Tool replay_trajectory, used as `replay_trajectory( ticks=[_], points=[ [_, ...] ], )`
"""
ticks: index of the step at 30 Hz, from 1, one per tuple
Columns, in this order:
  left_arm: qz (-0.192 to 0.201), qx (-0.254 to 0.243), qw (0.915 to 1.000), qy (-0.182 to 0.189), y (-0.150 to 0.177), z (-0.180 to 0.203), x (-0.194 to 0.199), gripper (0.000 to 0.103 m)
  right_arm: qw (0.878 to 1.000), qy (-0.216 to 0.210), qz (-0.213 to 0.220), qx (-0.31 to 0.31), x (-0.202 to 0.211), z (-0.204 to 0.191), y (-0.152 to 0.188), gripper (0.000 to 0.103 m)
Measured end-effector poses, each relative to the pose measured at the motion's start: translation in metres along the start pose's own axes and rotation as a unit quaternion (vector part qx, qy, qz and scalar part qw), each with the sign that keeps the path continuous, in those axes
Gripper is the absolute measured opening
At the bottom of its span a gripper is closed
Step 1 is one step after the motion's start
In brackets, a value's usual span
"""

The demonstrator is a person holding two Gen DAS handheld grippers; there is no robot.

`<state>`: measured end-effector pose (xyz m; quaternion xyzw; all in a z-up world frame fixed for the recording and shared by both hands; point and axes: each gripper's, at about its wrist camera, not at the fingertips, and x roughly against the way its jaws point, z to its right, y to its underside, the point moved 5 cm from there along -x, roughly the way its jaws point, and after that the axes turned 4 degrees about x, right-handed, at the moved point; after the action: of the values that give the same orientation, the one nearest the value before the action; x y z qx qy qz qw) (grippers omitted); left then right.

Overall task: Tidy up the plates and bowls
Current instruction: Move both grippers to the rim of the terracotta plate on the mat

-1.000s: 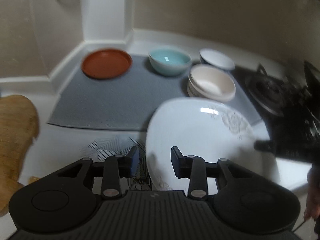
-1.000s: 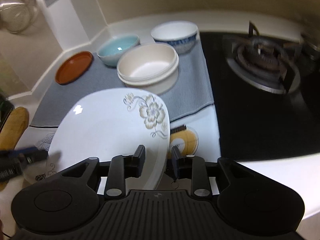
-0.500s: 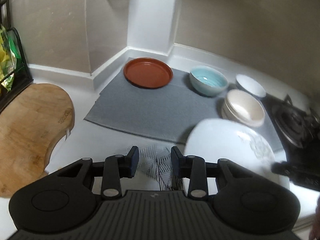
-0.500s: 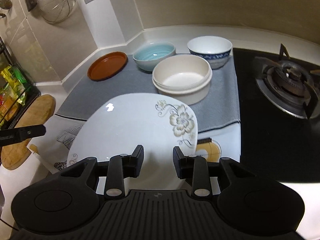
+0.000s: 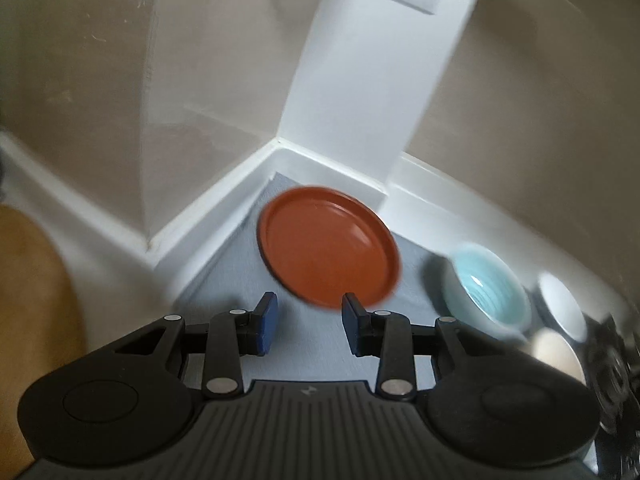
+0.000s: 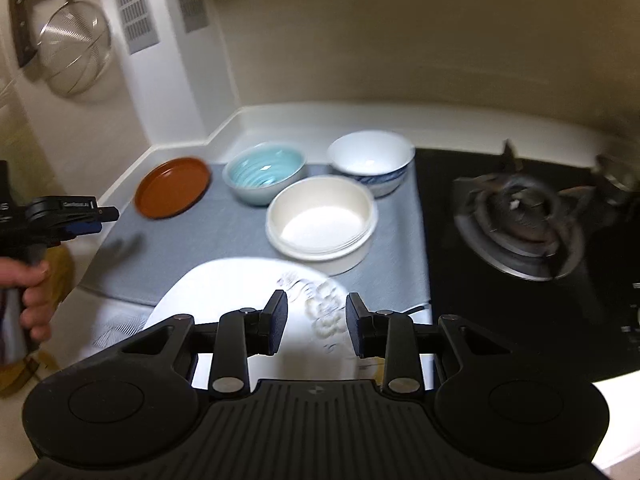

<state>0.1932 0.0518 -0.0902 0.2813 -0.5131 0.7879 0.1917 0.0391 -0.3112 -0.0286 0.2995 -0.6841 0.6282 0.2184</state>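
Your left gripper (image 5: 308,312) part-open, empty | aimed at terracotta plate (image 5: 328,246) | right gripper (image 6: 316,320) part-open, empty above floral plate (image 6: 248,292)

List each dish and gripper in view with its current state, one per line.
brown plate: flat on grey mat, empty
blue bowl: upright, empty
blue-patterned white bowl: upright, empty
cream bowls: nested stack, upright
flowered white plate: below the right gripper, not gripped
left gripper: open, empty
right gripper: open, empty
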Motion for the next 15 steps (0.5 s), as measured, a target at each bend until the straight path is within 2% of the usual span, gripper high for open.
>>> replay_trajectory(
  ticks=[4, 7, 8, 9, 10, 15],
  points=[
    [-0.007, 0.037, 0.9989, -0.029, -0.016, -0.017, -0.044, 0.039, 0.999, 0.034, 0.007, -0.004, 0.017, -0.001, 0.0, 0.034],
    [-0.016, 0.059, 0.9977, -0.028, -0.018, -0.025, -0.065, 0.039, 0.999, 0.043, 0.005, -0.007, 0.022, -0.007, 0.002, 0.034],
    [-0.022, 0.057, 0.9977, -0.03, -0.017, -0.026, -0.07, 0.034, 0.999, 0.044, 0.005, -0.006, 0.021, -0.01, 0.001, 0.034],
    [-0.028, 0.054, 0.9978, -0.024, -0.016, -0.027, -0.074, 0.019, 0.999, 0.044, 0.003, -0.004, 0.019, -0.012, 0.0, 0.034],
    [-0.034, 0.046, 0.9982, -0.015, -0.014, -0.025, -0.075, 0.013, 0.999, 0.043, 0.002, -0.002, 0.015, -0.015, -0.002, 0.034],
    [-0.046, -0.001, 0.9989, -0.008, 0.006, -0.031, -0.052, 0.013, 1.0, 0.015, -0.001, 0.011, -0.005, -0.037, -0.017, 0.034]
  ],
)
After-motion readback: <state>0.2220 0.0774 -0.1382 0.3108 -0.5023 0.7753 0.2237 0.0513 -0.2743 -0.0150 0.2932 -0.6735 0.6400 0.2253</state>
